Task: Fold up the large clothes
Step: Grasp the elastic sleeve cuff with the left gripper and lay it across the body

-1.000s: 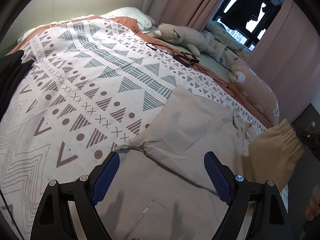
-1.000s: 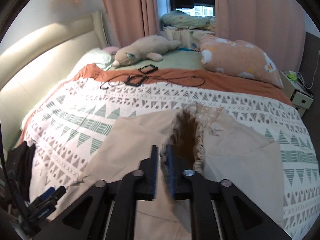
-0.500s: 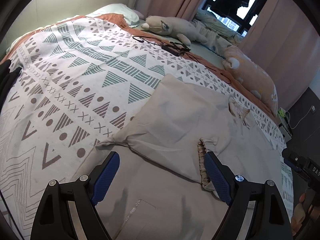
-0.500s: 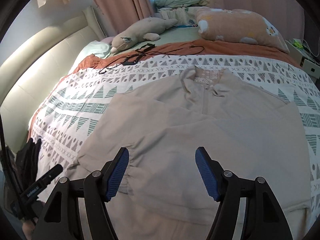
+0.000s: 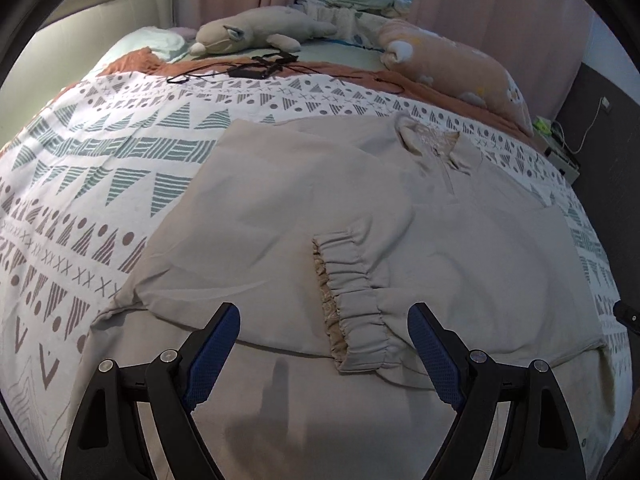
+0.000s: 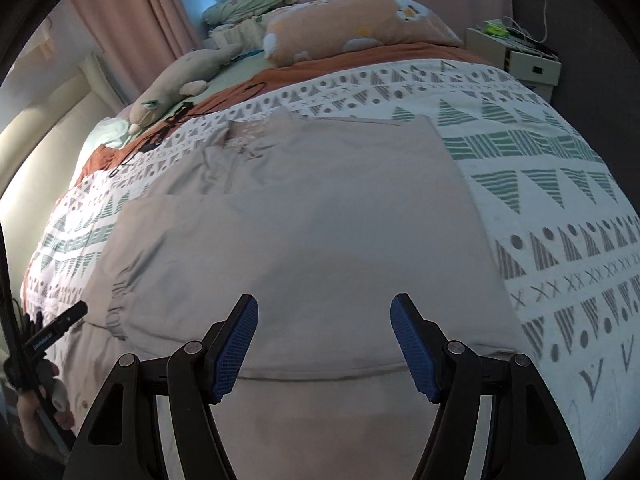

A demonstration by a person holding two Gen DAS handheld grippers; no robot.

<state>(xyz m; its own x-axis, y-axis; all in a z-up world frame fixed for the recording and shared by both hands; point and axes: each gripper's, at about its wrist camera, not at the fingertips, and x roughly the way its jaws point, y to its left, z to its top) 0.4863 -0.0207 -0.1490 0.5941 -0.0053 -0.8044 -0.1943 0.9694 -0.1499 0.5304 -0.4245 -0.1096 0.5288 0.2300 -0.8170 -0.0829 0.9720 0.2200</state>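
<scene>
A large beige sweatshirt lies flat on the patterned bedspread, collar toward the pillows. One sleeve is folded across the chest, its gathered cuff near the middle. My left gripper is open and empty, just above the garment near the cuff. My right gripper is open and empty over the right half of the sweatshirt, near the folded edge. The left gripper's tip shows at the left of the right wrist view.
A plush toy, a peach pillow and black cables lie at the head of the bed. A nightstand stands beside the bed. Pink curtains hang behind.
My right gripper has opened and let go of the sleeve cuff, which now lies across the chest. Both grippers have swung to face the garment more squarely.
</scene>
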